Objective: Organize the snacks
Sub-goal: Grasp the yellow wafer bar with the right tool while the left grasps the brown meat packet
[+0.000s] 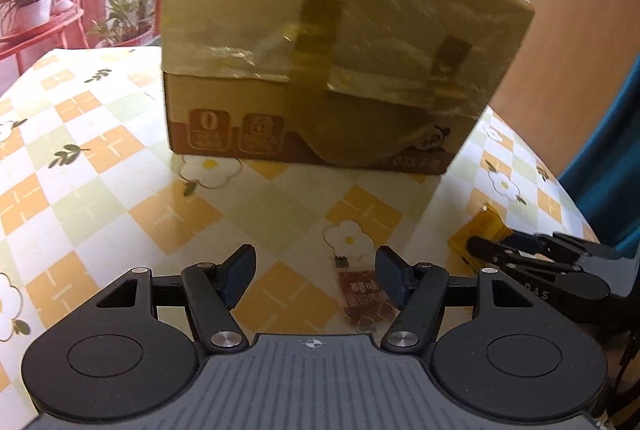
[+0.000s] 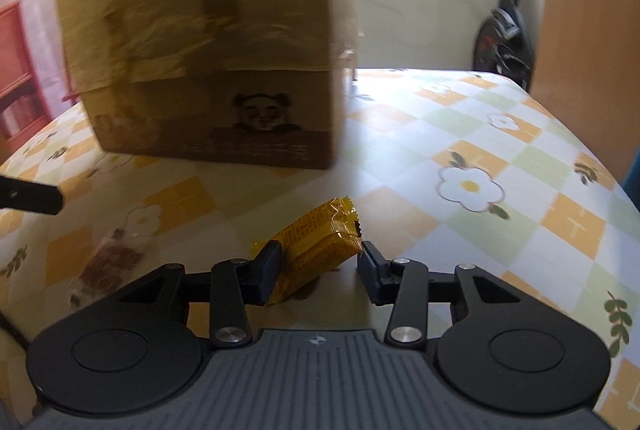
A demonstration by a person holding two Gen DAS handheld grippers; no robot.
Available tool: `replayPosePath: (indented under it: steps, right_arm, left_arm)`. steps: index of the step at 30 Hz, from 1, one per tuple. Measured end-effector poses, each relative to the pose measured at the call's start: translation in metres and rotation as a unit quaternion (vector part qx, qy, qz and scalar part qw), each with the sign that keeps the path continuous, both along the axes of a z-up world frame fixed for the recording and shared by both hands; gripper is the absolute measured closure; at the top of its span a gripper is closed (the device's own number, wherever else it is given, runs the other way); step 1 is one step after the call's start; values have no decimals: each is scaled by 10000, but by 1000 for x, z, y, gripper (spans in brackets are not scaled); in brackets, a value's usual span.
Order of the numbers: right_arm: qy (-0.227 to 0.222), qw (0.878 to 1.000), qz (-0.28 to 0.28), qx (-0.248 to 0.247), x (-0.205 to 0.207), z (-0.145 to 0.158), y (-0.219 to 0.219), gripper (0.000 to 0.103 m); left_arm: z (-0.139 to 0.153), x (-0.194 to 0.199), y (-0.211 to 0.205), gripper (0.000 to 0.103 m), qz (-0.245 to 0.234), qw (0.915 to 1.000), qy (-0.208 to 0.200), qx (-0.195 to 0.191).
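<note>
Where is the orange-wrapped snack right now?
In the right wrist view, the orange-wrapped snack lies on the checked tablecloth between the right hand-held gripper jaws, in front of the cardboard box.

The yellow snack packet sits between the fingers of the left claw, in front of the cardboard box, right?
Not quite: it is the right claw that has the yellow snack packet between its fingers, as the right wrist view shows. The cardboard box does stand behind it on the table.
</note>
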State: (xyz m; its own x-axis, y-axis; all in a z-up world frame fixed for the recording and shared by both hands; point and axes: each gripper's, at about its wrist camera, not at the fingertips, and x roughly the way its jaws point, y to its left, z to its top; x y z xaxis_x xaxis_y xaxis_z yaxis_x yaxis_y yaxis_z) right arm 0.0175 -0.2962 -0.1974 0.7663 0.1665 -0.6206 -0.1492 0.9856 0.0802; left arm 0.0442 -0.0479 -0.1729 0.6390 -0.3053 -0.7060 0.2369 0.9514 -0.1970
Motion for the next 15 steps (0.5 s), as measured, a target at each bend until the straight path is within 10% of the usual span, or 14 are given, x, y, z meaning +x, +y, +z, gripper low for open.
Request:
replayPosePath:
  steps: [15]
  right_arm:
    - [-127,9998,122,98,-1,-4,-1,59]
  left_arm:
    - [-22,3,-40,35,-530,9975,257,399]
